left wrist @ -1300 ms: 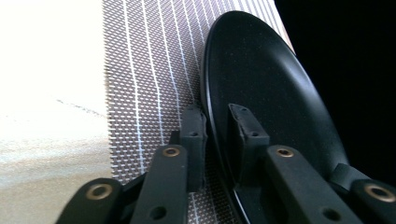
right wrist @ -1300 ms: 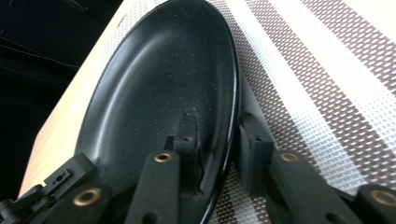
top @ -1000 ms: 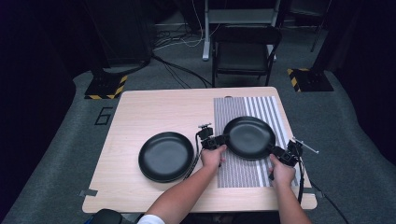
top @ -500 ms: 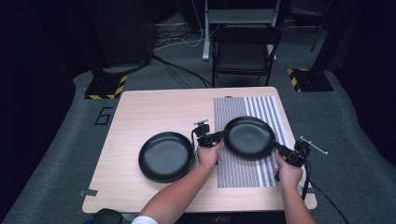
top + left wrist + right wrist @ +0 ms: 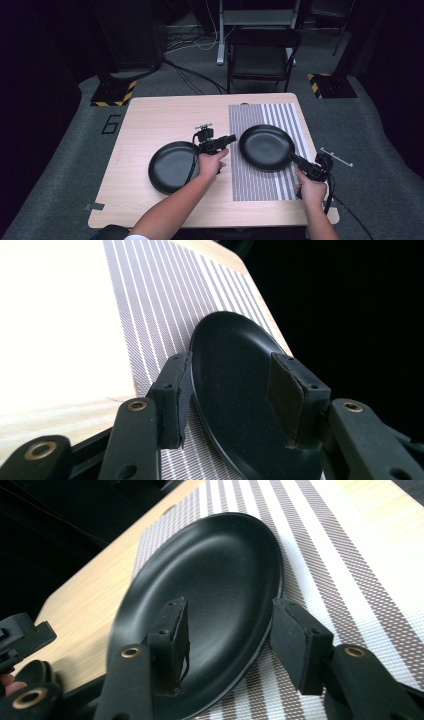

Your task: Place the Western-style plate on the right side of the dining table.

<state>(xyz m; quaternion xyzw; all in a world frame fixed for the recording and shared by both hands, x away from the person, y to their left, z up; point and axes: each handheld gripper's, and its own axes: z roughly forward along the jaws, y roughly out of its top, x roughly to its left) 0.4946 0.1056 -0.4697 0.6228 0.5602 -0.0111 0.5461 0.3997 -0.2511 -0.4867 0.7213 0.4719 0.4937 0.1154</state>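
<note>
- Left gripper [image 5: 231, 138] points at the black plate [image 5: 266, 147] on the striped mat [image 5: 260, 180], jaws apart.
- Right gripper [image 5: 294, 158] sits at the plate's rim, jaws apart.

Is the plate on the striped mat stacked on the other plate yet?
No, the plate on the striped mat lies apart from the other plate, which sits on bare wood.

A light wooden counter [image 5: 150, 125] stands on grey carpet. A striped woven placemat [image 5: 260, 182] lies on the counter's right half, reaching from near the far edge toward the near edge. One black plate [image 5: 265, 146] rests on the placemat. A second black plate [image 5: 170, 167] sits directly on the bare wood to the left, just beside the mat and apart from the first plate.
</note>
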